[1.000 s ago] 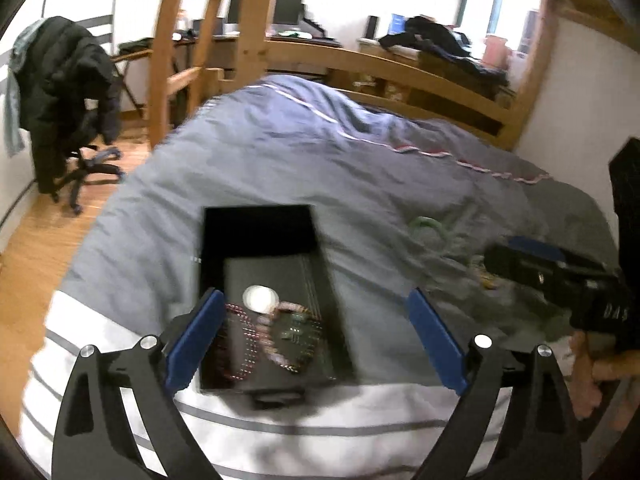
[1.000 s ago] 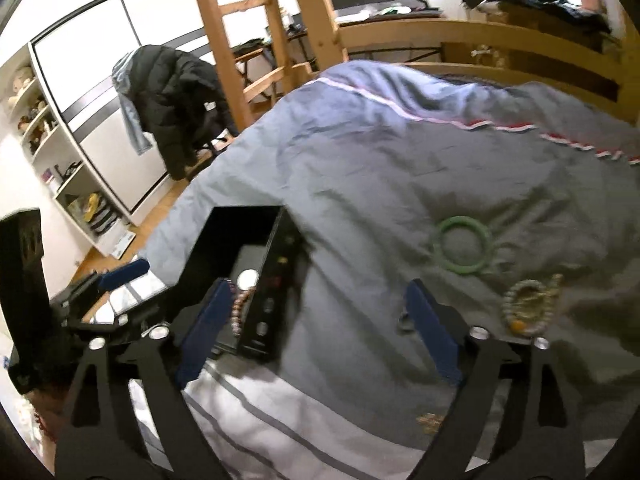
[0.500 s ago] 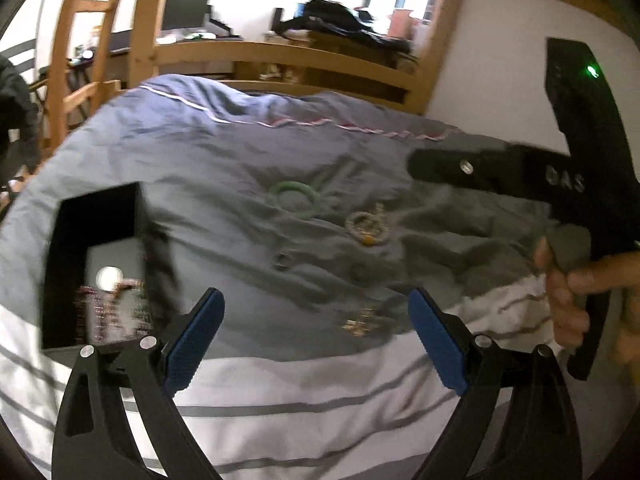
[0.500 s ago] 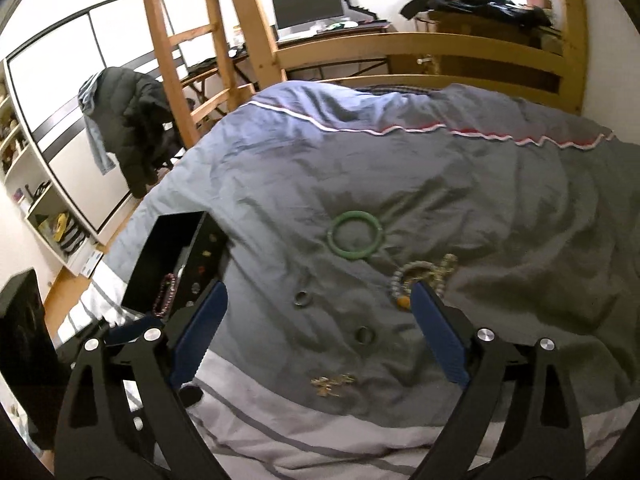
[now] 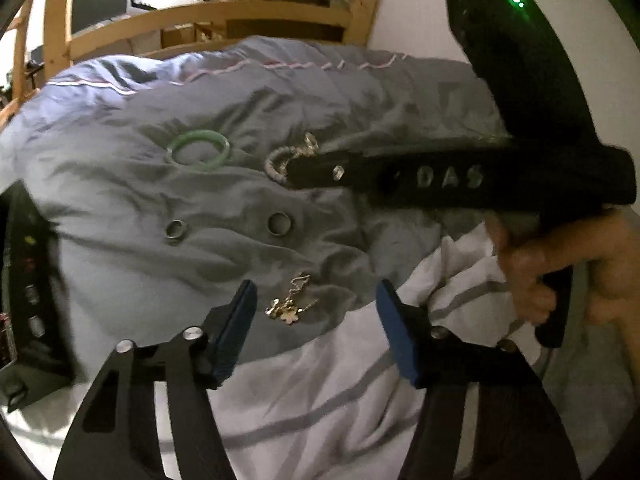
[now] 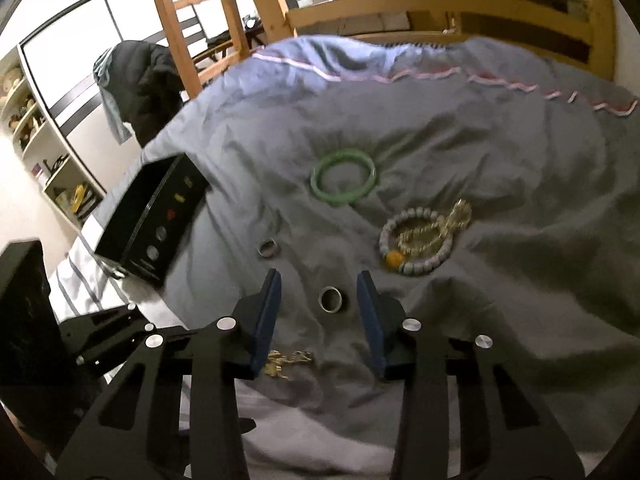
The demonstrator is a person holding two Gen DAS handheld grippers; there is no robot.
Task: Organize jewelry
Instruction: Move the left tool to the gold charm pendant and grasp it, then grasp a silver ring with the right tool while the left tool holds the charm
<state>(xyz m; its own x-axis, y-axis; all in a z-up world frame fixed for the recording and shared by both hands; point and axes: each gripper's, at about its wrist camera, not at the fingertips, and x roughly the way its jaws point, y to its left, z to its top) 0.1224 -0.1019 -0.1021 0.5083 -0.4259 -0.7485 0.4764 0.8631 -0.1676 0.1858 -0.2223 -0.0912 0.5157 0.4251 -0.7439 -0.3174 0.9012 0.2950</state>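
Loose jewelry lies on a grey duvet (image 6: 500, 168). My left gripper (image 5: 316, 286) hovers over a gold charm chain (image 5: 290, 304); its jaws are closing with the chain between them, untouched. My right gripper (image 6: 319, 280) is closing around a silver ring (image 6: 330, 299), its pads clear of it. A second ring (image 6: 268, 247), a green bangle (image 6: 344, 179) and a grey beaded bracelet (image 6: 416, 240) lie further out. The black jewelry box (image 6: 152, 220) stands at the left. In the left wrist view the right gripper's body (image 5: 440, 176) partly hides the bracelet (image 5: 276, 164).
A white striped sheet (image 5: 320, 408) covers the near edge of the bed. The wooden bed frame (image 6: 420, 4) and ladder (image 6: 180, 32) stand behind. A dark jacket (image 6: 144, 80) hangs at the left, beside shelves (image 6: 48, 152). A hand (image 5: 540, 264) holds the right gripper.
Both grippers swung right from the black box to the loose jewelry and dropped lower. Both pairs of jaws narrowed from wide open.
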